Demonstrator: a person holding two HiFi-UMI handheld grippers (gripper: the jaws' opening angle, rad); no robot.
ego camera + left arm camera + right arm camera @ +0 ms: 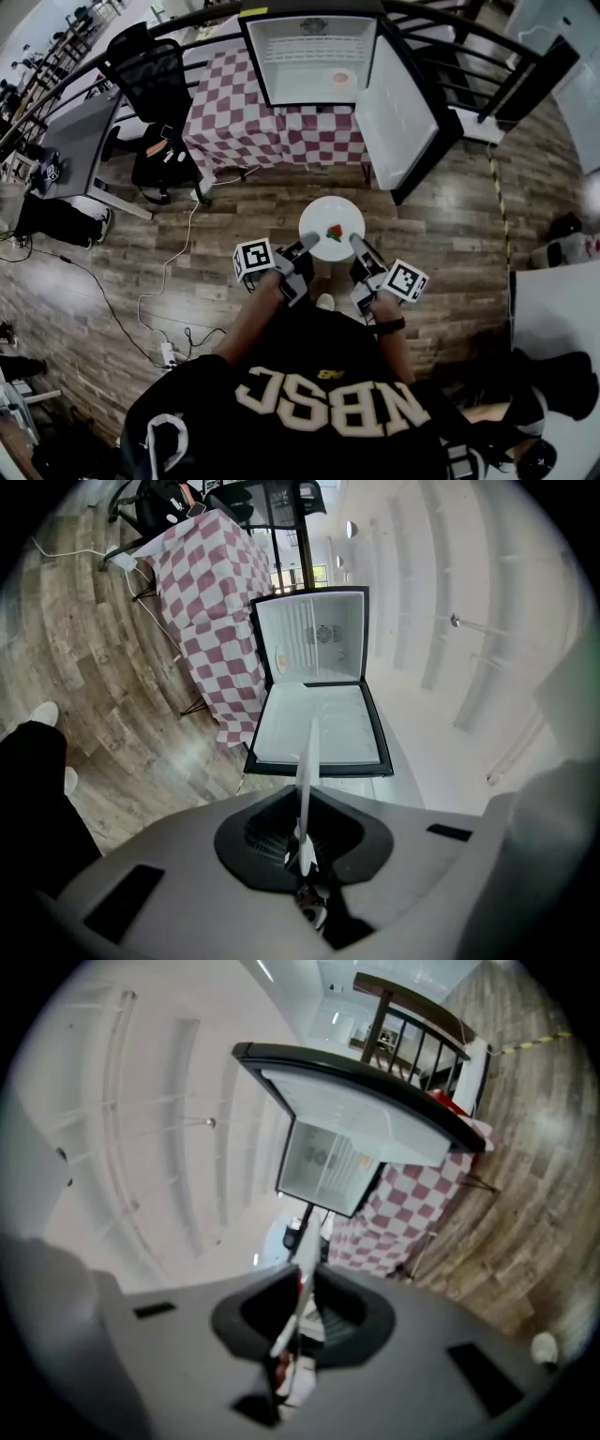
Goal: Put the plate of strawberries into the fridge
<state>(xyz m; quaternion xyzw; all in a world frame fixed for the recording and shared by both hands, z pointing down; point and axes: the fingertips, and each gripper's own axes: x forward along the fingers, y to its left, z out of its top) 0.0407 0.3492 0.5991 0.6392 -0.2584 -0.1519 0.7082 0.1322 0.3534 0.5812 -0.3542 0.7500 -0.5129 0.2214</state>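
My black jersey fills the bottom of the head view, with both forearms reaching out from it. Beneath everything runs the wood floor. Ahead of me stands the counter under a red-and-white checked cloth. On it is the fridge, its door swung wide to my right and its white inside open to view. A black chair stands left of the counter, and a white cable trails over the floor on my left.

The plate is white and round, held face up above the floor between me and the counter, well short of the fridge. The left hand-held gripper has its jaws closed on the plate's near left rim. In its own view the rim runs edge-on between the pads, pinched tight. The right hand-held gripper is closed the same way on the near right rim, the thin white edge clamped between its jaws. A strawberry, red with a green top, lies on the plate just my side of its middle, between the two grips.
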